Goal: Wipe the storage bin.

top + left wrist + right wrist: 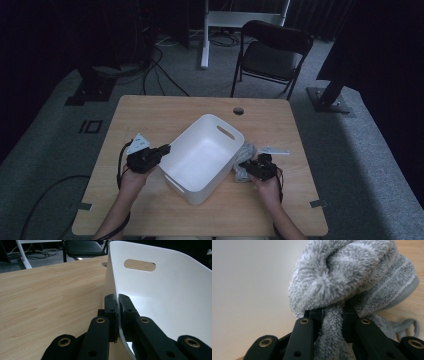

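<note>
Grey fluffy terry towel (352, 282), bunched into a loose roll, lies on the light wooden table (150, 115) just beside the right wall of the white plastic bin with slot handles (200, 155), and the right gripper (331, 315) has its 2 jaws closed on a fold of the pile at the near end. By my reading the cloth is light, soft and limp: it should sag and unroll once lifted, so a deep bite through several layers, as here, looks safer than a pinch at the thin hanging loop (409, 326) trailing beside it. It is neither fragile nor slippery. The bin stands open and, as far as the high view shows, holds nothing; it seems light and stiff, likely to slide if bumped. The left gripper (117, 312) pinches the bin's thin left wall between its jaws, 1 inside and 1 outside, which should steady it. A small pale flat object (274, 150) lies on the table past the towel.
</note>
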`<act>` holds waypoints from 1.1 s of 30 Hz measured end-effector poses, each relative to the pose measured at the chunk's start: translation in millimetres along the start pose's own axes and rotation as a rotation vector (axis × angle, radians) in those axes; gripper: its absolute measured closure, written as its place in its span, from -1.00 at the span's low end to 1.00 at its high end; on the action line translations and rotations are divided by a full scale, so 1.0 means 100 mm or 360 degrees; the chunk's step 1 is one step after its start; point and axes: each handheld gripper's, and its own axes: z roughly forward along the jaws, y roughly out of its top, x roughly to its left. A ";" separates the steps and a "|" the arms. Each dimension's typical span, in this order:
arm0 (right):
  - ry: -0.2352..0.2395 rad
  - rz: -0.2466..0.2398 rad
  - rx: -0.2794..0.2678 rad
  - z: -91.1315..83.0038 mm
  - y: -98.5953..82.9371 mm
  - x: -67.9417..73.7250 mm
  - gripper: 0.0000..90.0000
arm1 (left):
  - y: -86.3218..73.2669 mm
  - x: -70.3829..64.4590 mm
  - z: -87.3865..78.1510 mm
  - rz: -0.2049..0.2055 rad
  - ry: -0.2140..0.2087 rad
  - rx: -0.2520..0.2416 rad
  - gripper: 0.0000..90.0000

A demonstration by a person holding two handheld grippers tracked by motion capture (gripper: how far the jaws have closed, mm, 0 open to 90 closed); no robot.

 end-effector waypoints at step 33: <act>0.0061 -0.0101 -0.0224 -0.36 0.22 0.33 0.71 | 0.00 -0.05 0.03 0.0020 0.0053 -0.0004 0.94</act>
